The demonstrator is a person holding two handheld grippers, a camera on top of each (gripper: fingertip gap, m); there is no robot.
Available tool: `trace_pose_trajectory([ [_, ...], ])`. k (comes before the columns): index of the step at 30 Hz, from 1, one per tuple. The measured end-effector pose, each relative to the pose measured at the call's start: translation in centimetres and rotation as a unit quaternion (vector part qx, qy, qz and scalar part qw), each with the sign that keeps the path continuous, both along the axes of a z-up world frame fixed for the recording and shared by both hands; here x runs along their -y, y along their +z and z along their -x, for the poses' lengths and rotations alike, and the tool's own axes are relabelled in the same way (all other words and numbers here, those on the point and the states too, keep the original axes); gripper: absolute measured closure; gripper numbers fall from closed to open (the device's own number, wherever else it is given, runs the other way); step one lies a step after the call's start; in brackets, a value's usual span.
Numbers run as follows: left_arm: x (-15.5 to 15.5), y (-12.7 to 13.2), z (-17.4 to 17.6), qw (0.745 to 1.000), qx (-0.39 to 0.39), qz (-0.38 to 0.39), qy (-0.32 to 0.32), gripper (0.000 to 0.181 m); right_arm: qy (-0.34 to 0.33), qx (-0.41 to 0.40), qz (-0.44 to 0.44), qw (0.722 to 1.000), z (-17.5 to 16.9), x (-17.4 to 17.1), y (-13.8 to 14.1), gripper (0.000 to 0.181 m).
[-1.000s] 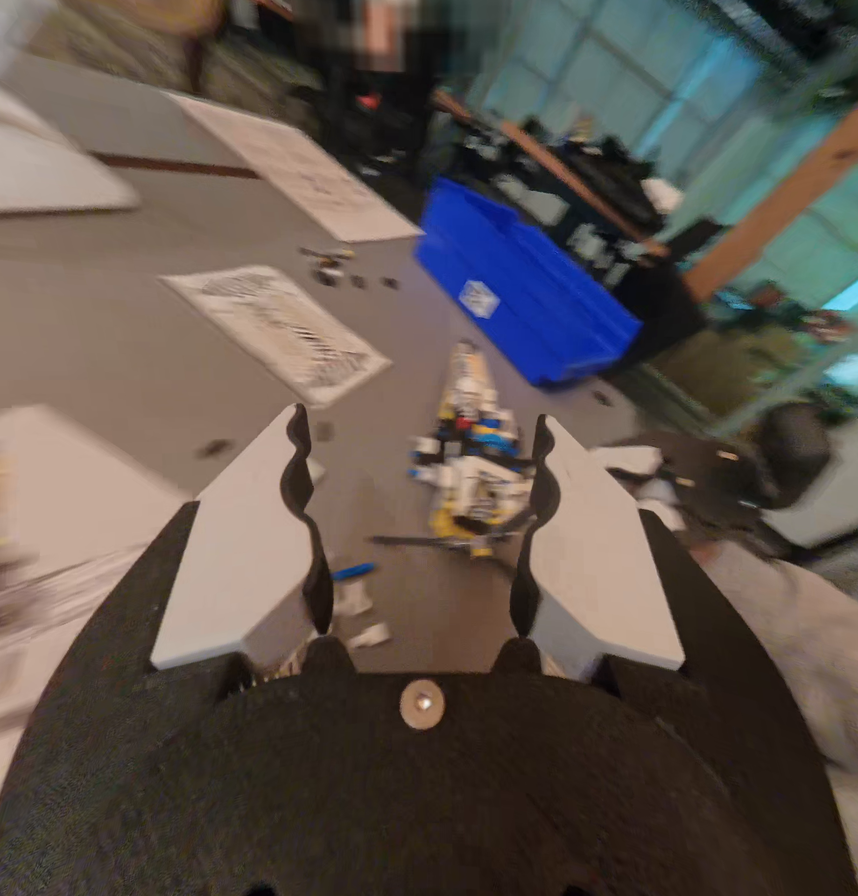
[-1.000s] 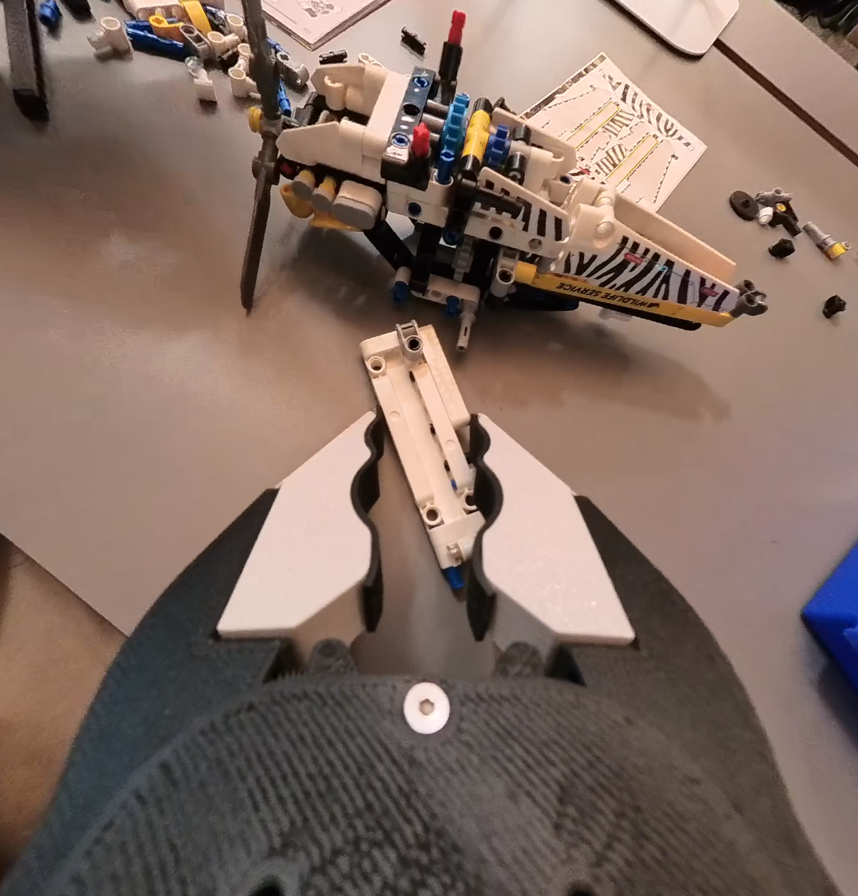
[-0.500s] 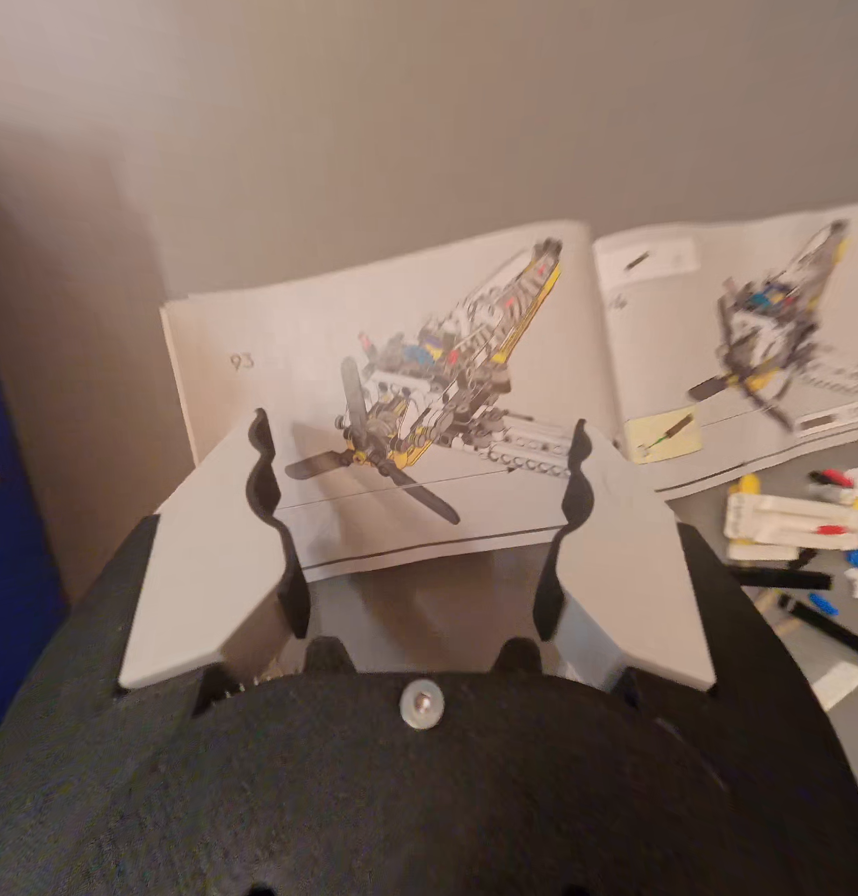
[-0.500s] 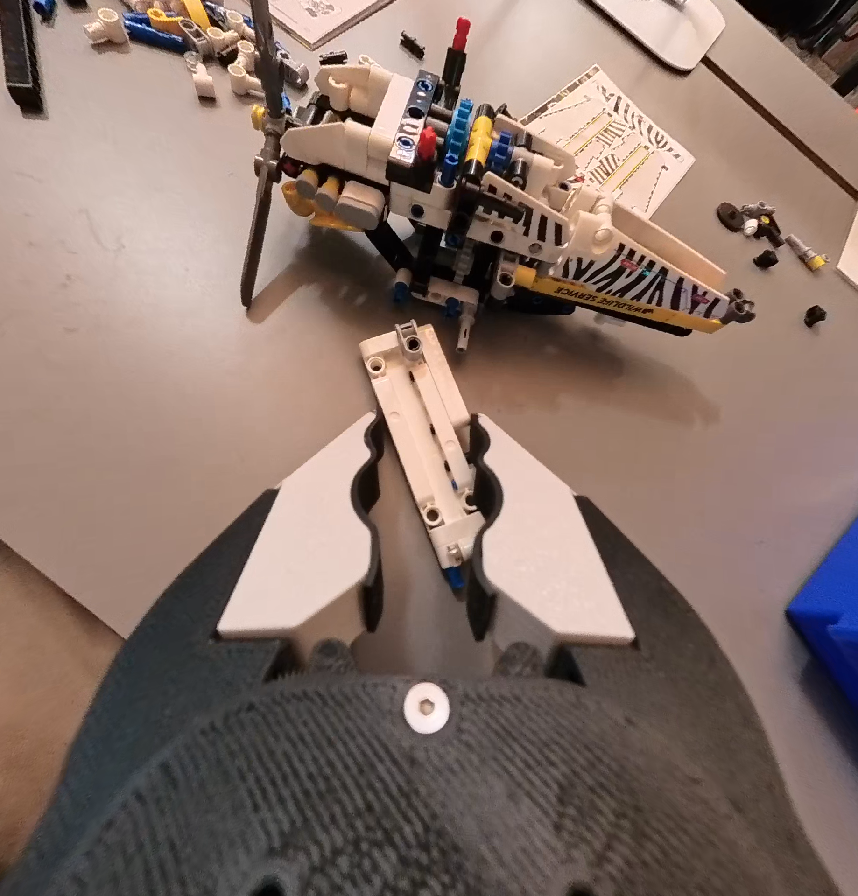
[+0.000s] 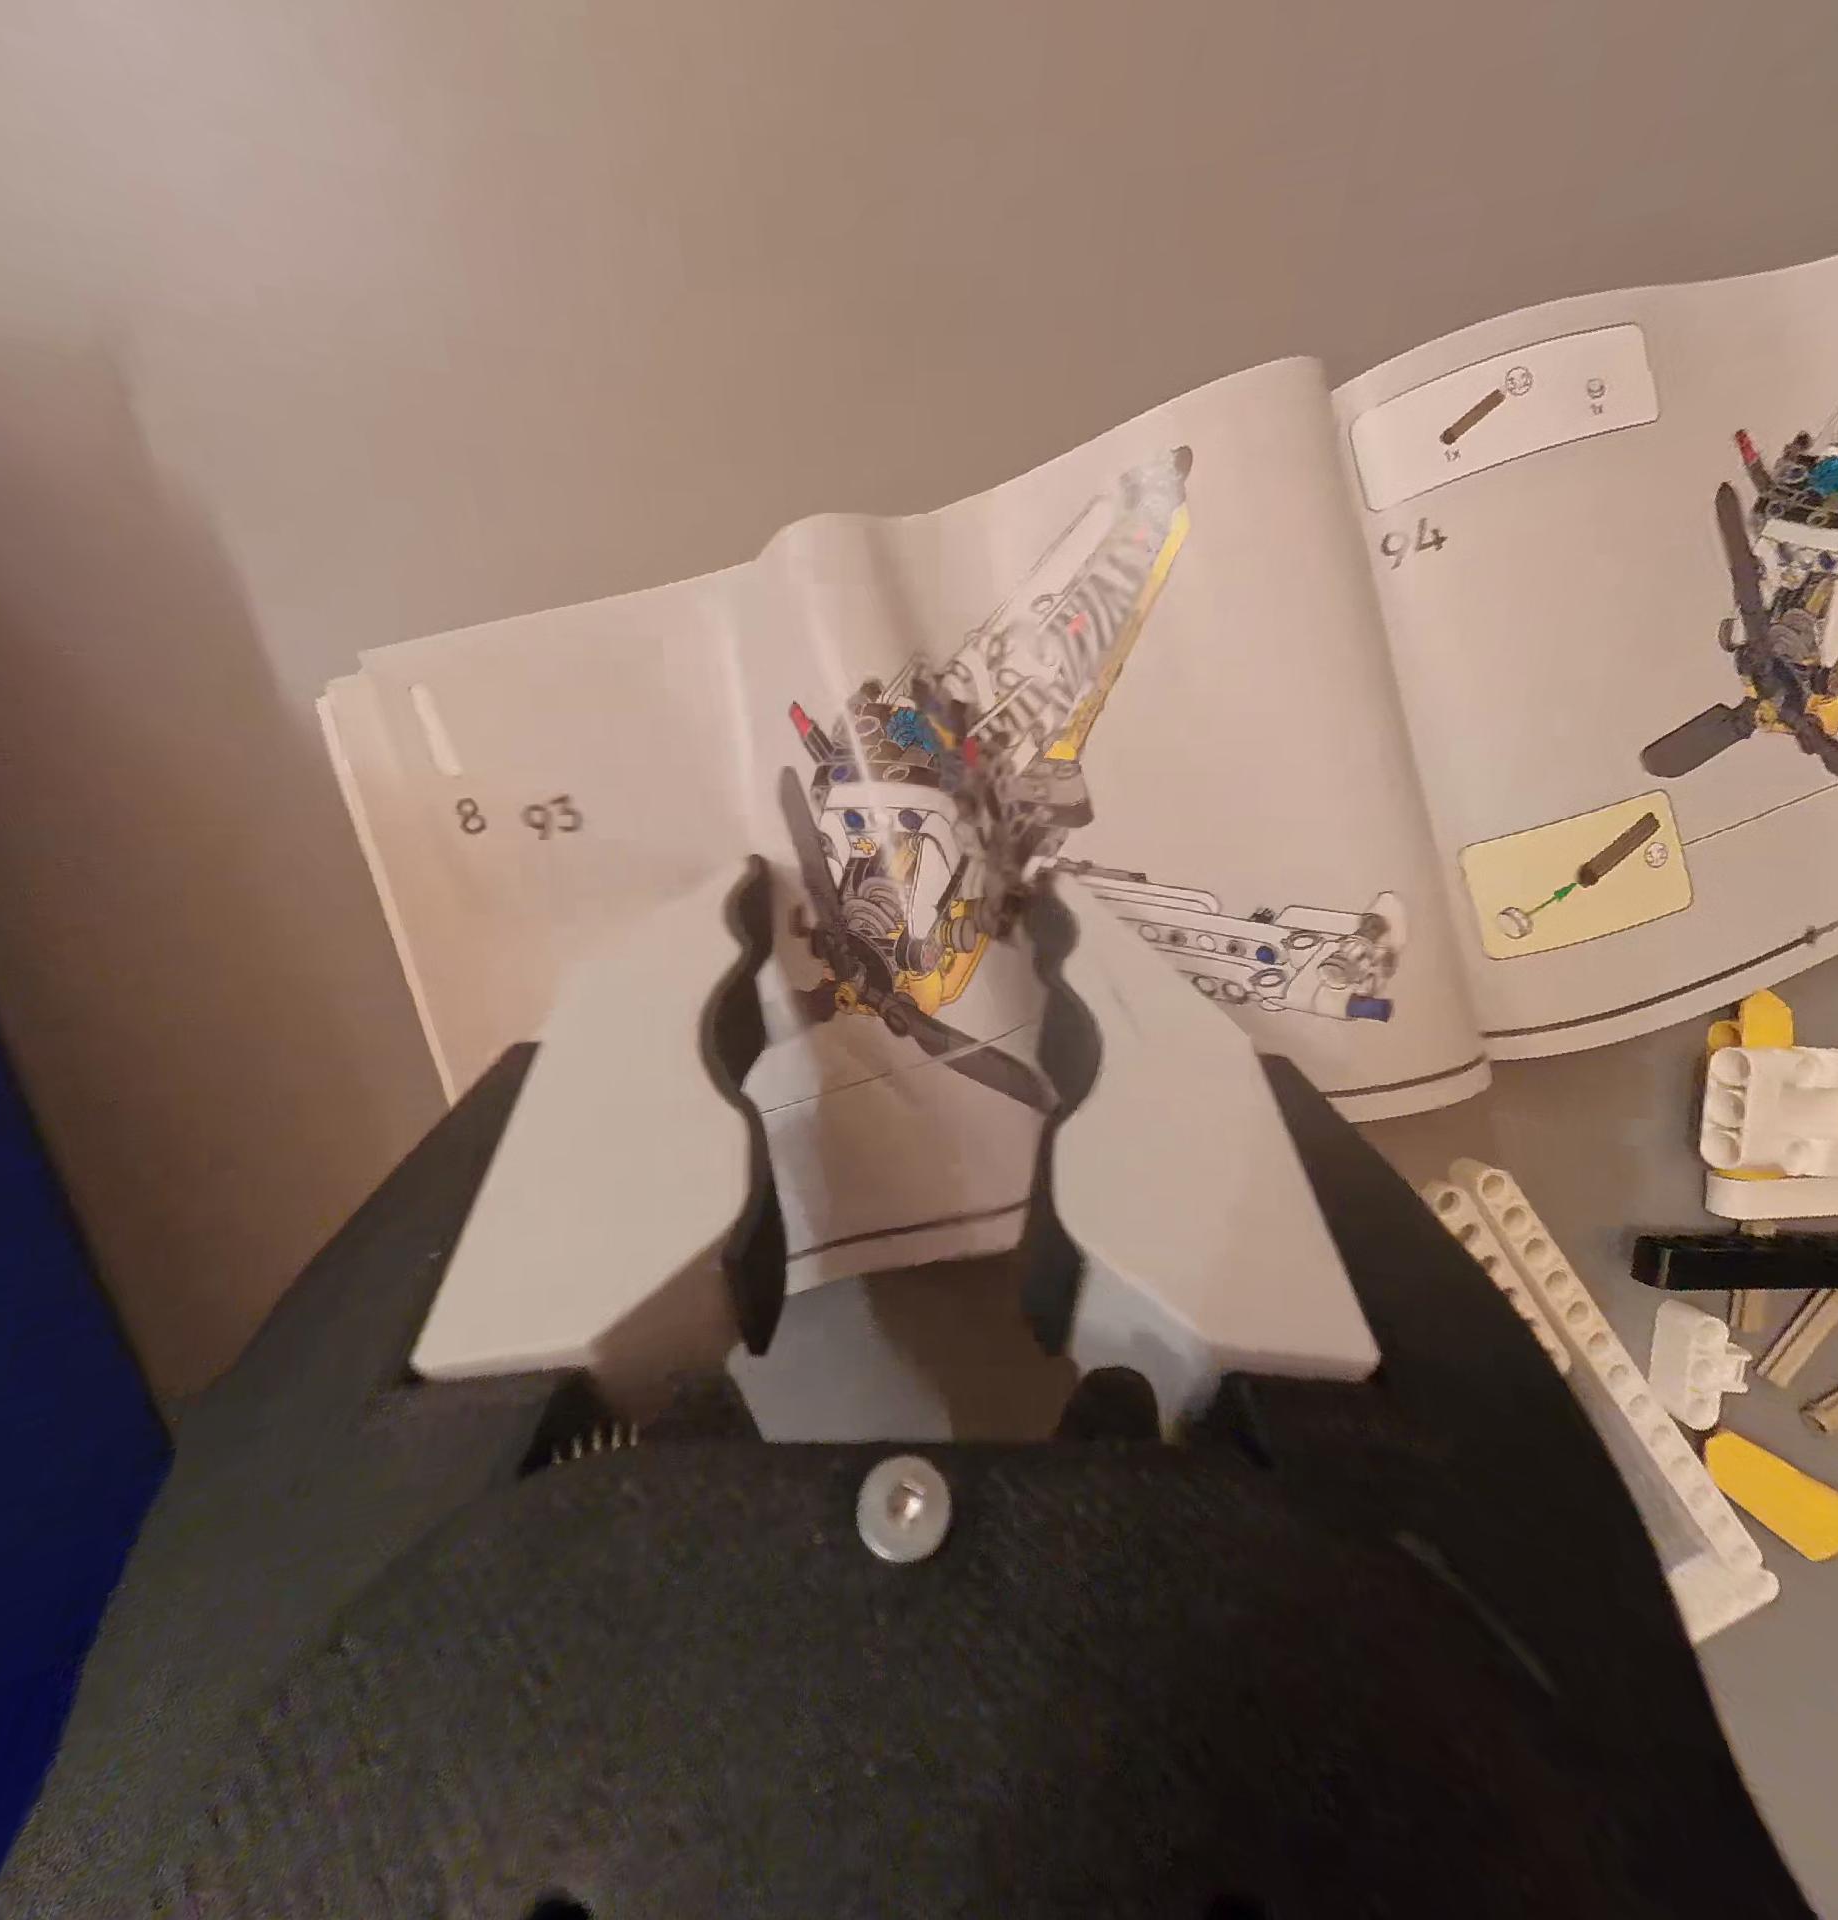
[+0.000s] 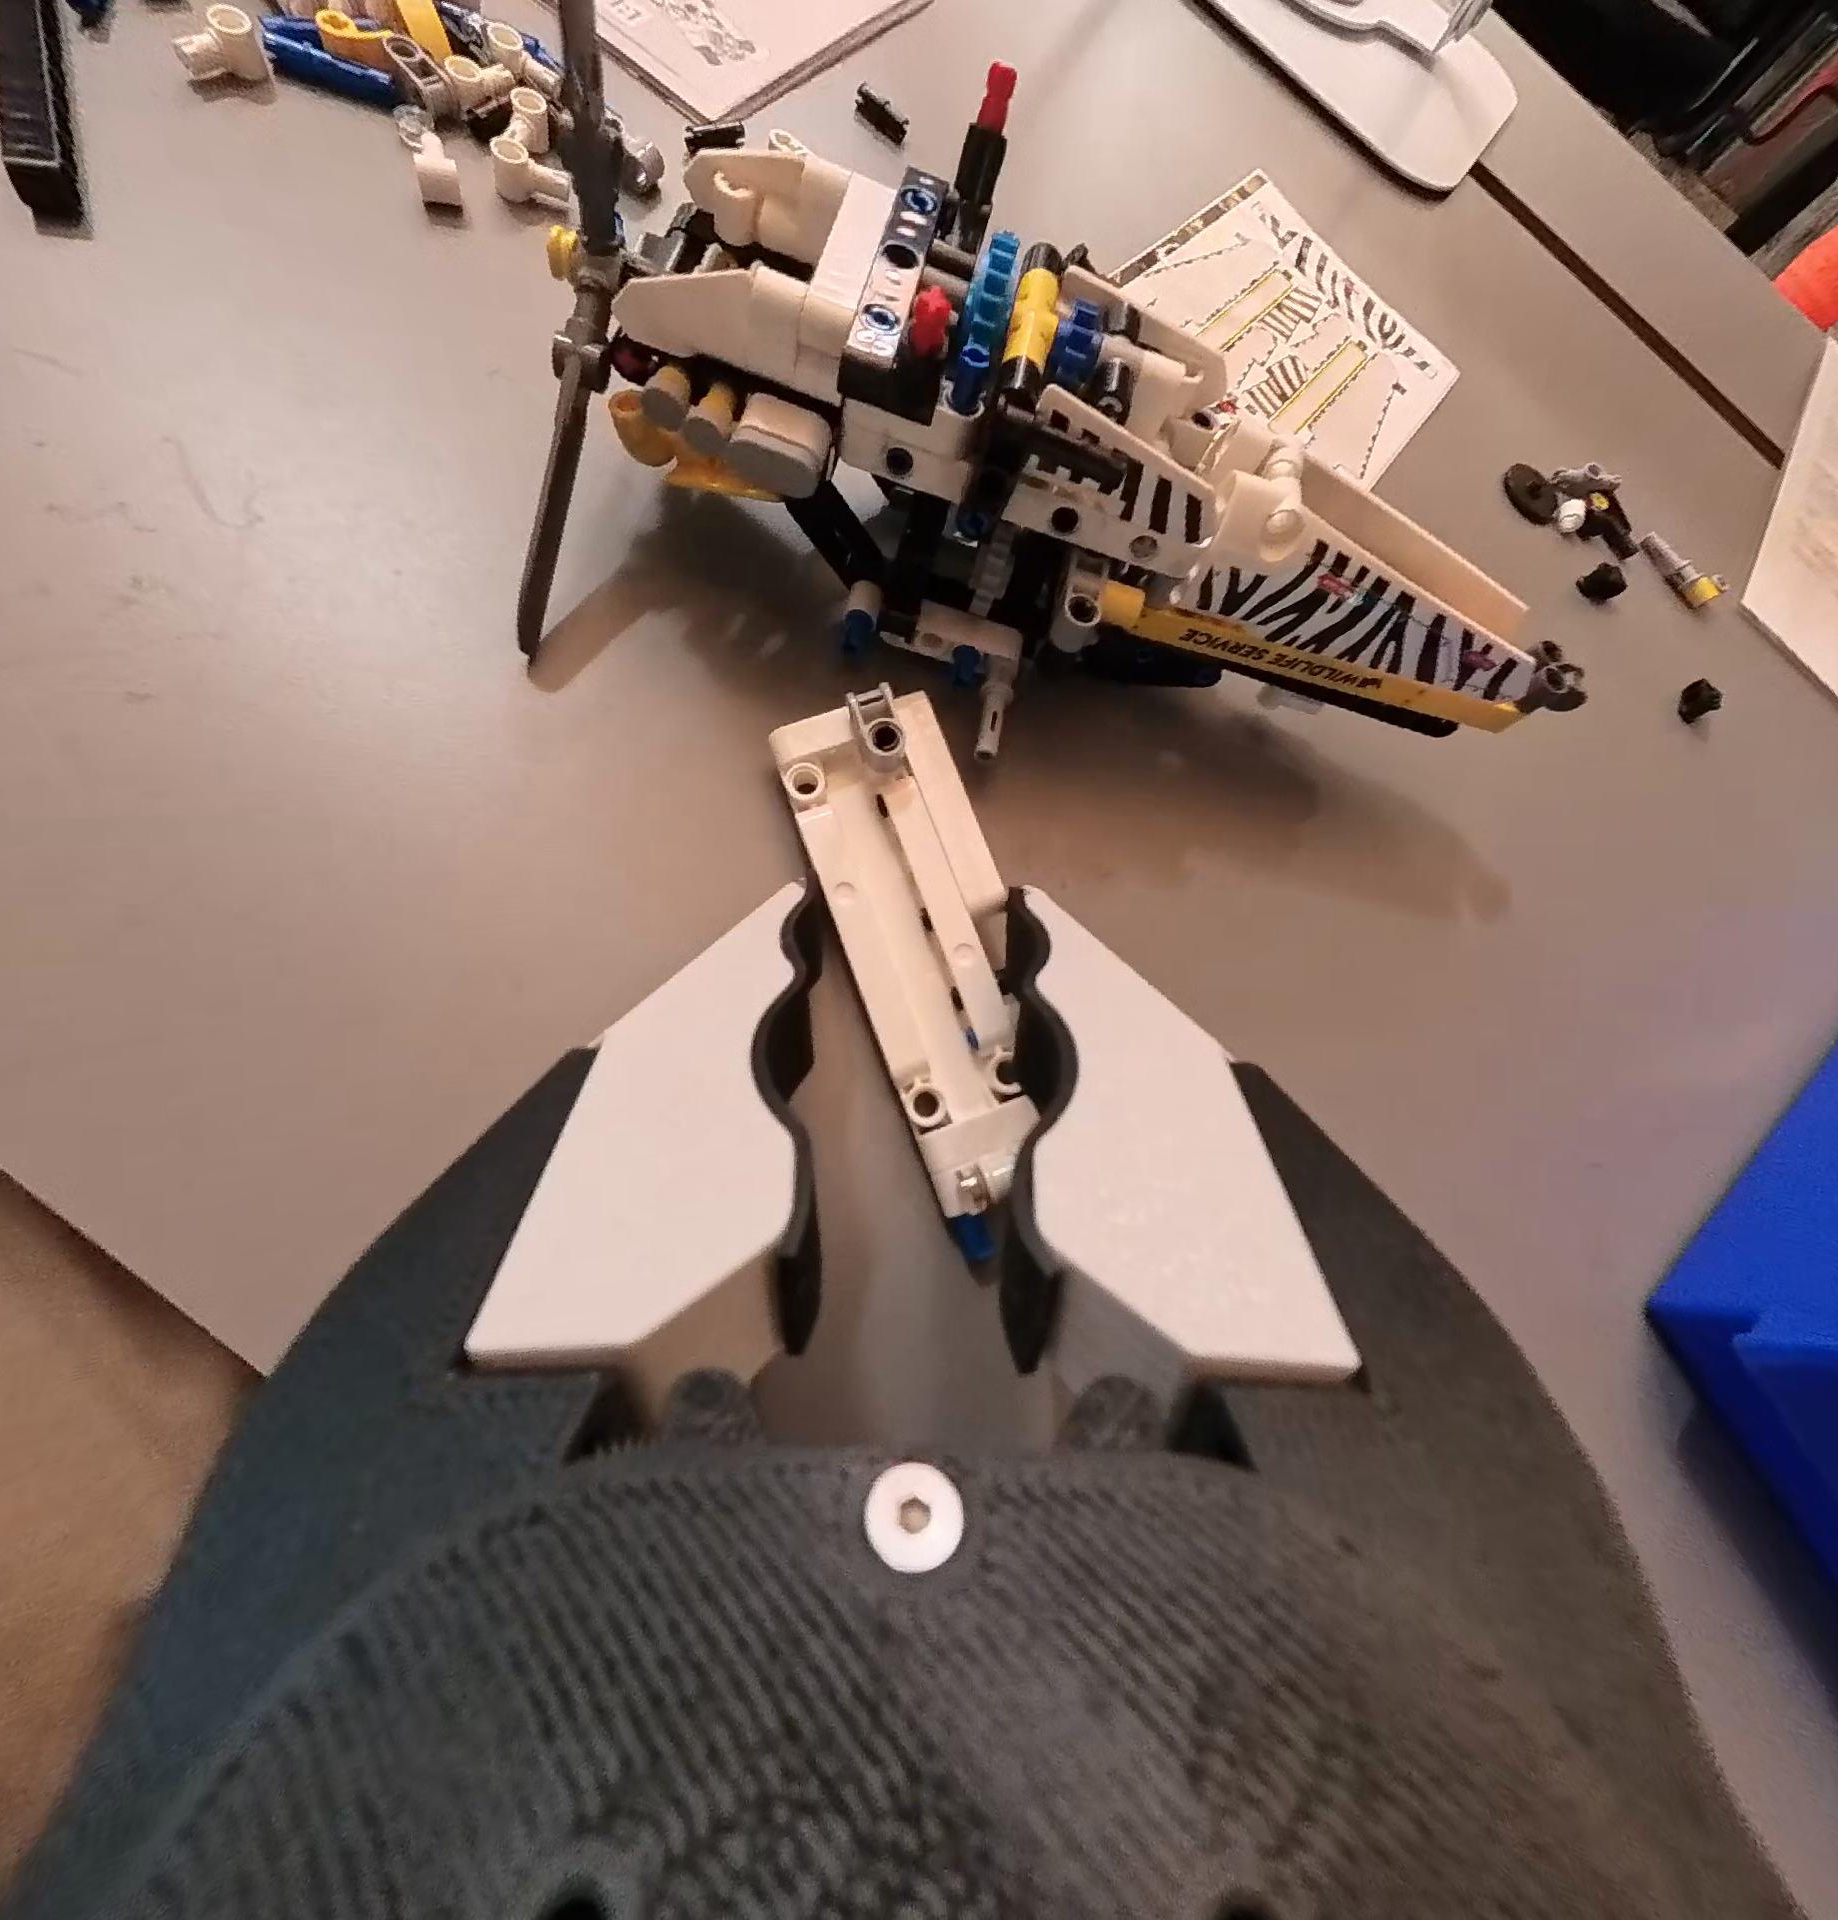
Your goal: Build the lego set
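Grey table [image 6: 271,623], left gripper [image 5: 899,997] spread empty over open instruction booklet [image 5: 634,748], loose pieces [image 5: 1777,1247] to its right, right gripper [image 6: 910,997] pinching white beam assembly [image 6: 910,935], plane model [image 6: 998,416] just beyond, blue bin [image 6: 1808,1351] far right.

An open instruction booklet [image 5: 998,727] lay on the surface [image 5: 894,260] just ahead of the left tongs [image 5: 899,1039], with loose beams [image 5: 1580,1382] to their right. A wing assembly [image 6: 910,935] sat between the fingers of the right tongs [image 6: 910,1039], pointing forward. The plane model [image 6: 998,416] stood beyond it, a sticker sheet [image 6: 1310,312] behind the model, scattered connectors [image 6: 458,104] far left, a bin [image 6: 1788,1351] at right.
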State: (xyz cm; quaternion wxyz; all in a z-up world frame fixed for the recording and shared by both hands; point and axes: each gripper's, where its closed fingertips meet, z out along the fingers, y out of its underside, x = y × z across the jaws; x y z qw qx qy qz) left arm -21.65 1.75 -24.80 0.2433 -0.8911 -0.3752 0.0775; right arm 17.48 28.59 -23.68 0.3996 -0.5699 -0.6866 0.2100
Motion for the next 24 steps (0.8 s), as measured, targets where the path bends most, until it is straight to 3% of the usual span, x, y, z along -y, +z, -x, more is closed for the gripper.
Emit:
trace_pose_trajectory([
  [6, -1.7, 0.6, -1.0, 0.999, 0.016, -0.034, -0.025, 0.181, 0.0, -0.005, -0.014, 1.0, 0.0, 0.0, 0.1, 0.147],
  [9, -2.8, 1.8, -1.4, 0.996, 0.015, -0.073, -0.039, 0.181, 0.0, -0.007, -0.021, 1.0, 0.0, 0.1, 0.2, 0.147],
  [12, -5.5, 4.6, -3.0, 0.977, 0.053, -0.195, -0.065, 0.181, 0.0, -0.008, -0.024, 1.0, 0.0, 0.1, 0.2, 0.147],
  [16, -9.1, 8.9, -5.9, 0.914, 0.128, -0.369, -0.111, 0.174, 0.0, -0.008, -0.024, 1.0, 0.0, 0.1, 0.2, 0.147],
  [20, -11.7, 11.0, -10.9, 0.823, 0.264, -0.464, -0.196, 0.126, 0.0, -0.008, -0.026, 1.0, 0.0, 0.1, 0.2, 0.147],
  [22, -12.2, 12.6, -12.0, 0.775, 0.3, -0.512, -0.216, 0.114, 0.0, -0.009, -0.028, 1.0, 0.0, 0.1, 0.2, 0.147],
  [24, -12.2, 13.3, -11.9, 0.759, 0.306, -0.534, -0.211, 0.112, 0.0, -0.01, -0.03, 0.999, 0.0, 0.1, 0.3, 0.147],
])
